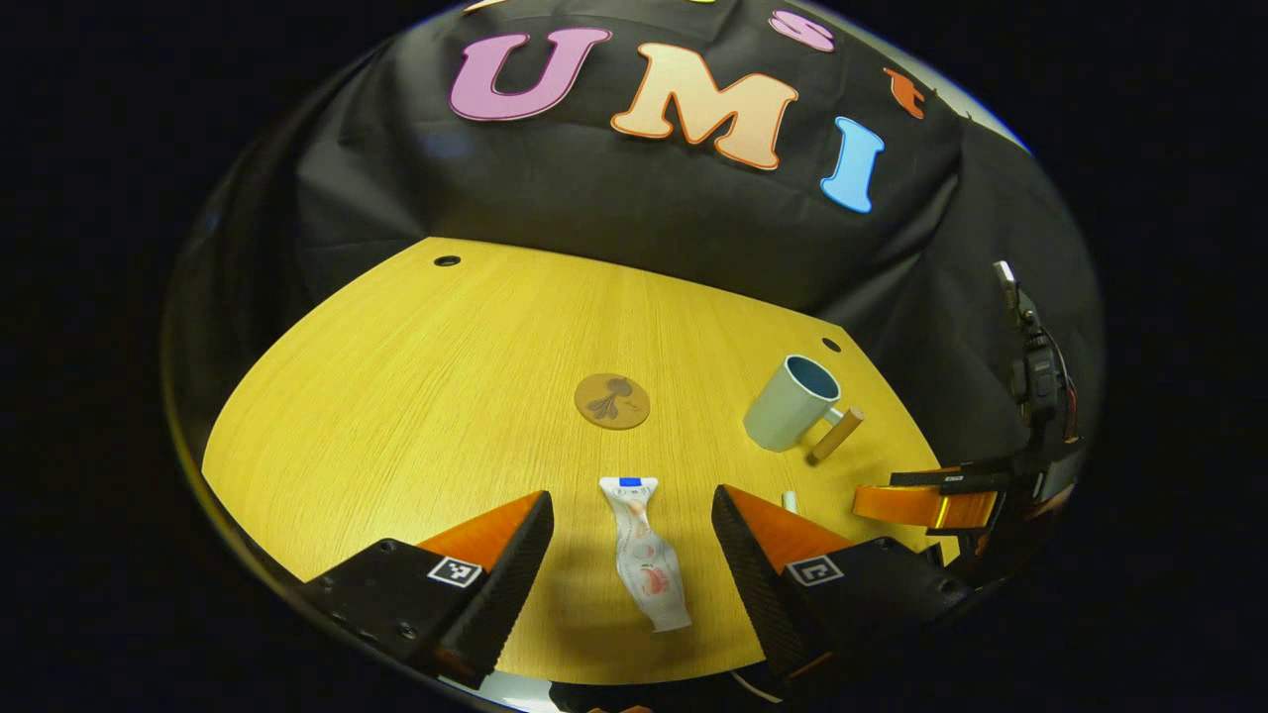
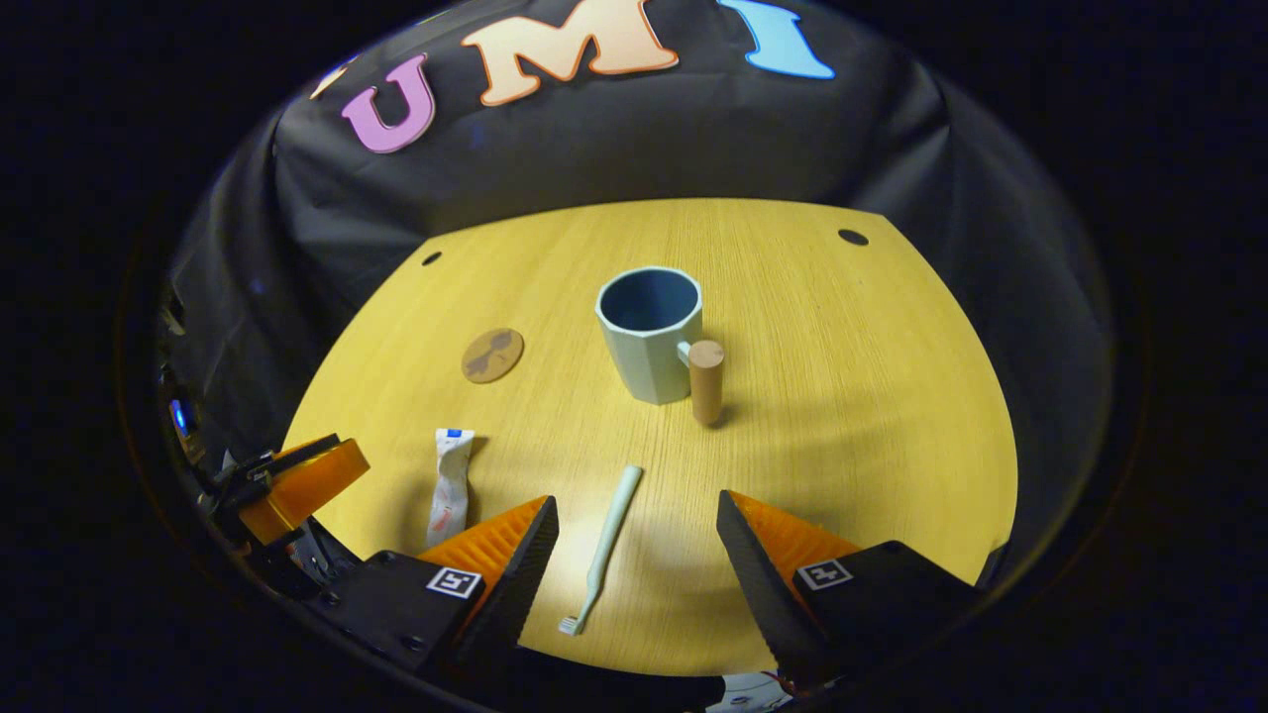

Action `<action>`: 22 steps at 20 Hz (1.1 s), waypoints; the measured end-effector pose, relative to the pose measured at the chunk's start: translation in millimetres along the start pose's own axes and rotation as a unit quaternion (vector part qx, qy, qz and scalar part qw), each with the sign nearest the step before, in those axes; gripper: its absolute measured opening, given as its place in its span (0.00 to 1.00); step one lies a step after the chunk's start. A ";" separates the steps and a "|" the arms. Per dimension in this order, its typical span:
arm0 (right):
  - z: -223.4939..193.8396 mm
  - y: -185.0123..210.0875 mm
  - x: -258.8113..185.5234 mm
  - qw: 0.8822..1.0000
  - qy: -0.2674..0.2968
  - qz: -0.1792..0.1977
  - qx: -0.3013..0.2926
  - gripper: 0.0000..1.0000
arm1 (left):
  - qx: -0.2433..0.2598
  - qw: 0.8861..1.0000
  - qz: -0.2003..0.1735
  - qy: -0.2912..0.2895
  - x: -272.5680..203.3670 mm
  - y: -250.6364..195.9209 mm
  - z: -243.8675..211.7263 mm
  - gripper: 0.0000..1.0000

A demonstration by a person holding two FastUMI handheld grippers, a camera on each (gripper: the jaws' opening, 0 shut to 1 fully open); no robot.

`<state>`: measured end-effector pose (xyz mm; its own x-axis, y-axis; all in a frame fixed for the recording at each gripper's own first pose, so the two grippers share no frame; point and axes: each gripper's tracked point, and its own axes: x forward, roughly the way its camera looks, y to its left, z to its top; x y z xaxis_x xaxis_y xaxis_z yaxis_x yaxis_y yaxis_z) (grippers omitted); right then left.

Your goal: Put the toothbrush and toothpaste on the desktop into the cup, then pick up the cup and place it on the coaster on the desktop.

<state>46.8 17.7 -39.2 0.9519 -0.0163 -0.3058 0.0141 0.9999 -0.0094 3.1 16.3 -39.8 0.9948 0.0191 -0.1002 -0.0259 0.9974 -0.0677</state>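
Observation:
A white toothpaste tube lies flat on the yellow desktop, right between the spread fingers of my open left gripper. The pale green toothbrush lies between the fingers of my open right gripper, bristles toward me. Beyond it a pale green cup with a wooden handle stands upright and empty. A round brown coaster sits left of the cup. In the left gripper view the coaster is straight ahead and the cup to the right. The toothpaste lies left of my right gripper.
The other gripper shows at the right edge of the left gripper view, and the left one at the left edge of the right gripper view. Cable holes mark the desktop's far corners. Black cloth walls the booth behind.

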 end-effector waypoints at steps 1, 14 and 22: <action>-0.5 1.5 6.8 1.000 0.009 -0.003 0.001 0.96 | -0.004 1.000 0.003 0.003 0.7 3.7 -2.7 0.95; -21.8 11.9 71.8 0.990 0.128 -0.052 -0.031 0.71 | -0.037 0.998 0.039 0.028 3.6 34.6 -18.6 0.96; -35.1 9.7 81.9 0.983 0.171 -0.052 -0.029 0.42 | -0.032 0.998 0.039 0.034 9.0 40.6 -13.6 0.96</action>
<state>114.2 25.9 -97.7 0.7876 -0.1292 -0.6024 0.0793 0.9909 -0.1089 9.6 56.0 -56.9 0.9806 0.0896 -0.1741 -0.1114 0.9866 -0.1192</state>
